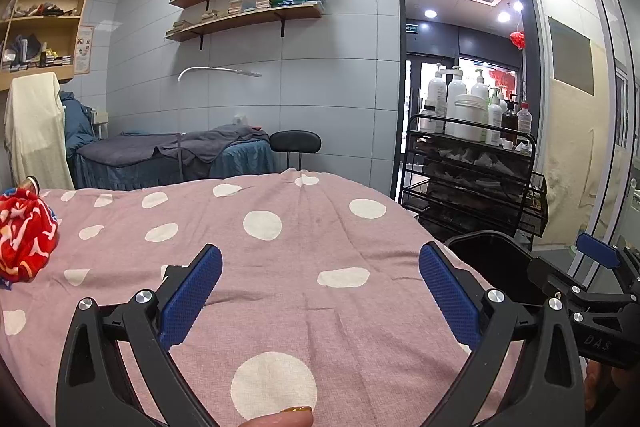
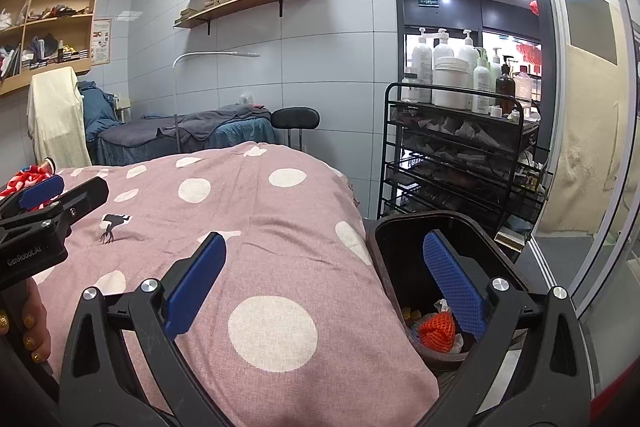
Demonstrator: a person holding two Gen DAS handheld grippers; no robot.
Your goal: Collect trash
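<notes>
Held the left gripper [image 1: 320,291] over the pink polka-dot bedcover [image 1: 260,267], blue pads spread wide with nothing between them. Kept the right gripper [image 2: 326,283] likewise wide apart and empty, its left finger over the cover, its right finger [image 2: 454,283] above the mouth of the dark trash bin [image 2: 384,267]. Found the bin just beside the bed edge, to the right of the fingers. Saw inside it, close below the right finger's pad, an orange-red foam net [image 2: 438,333], ribbed and crumpled, beside white tissue [image 2: 442,305] and small yellow scraps [image 2: 412,315]. Noted a red and white patterned bundle [image 1: 24,235] lying on the cover well left of the left gripper's fingers, bunched and wrinkled, with touches of blue. Could not tell what it was.
</notes>
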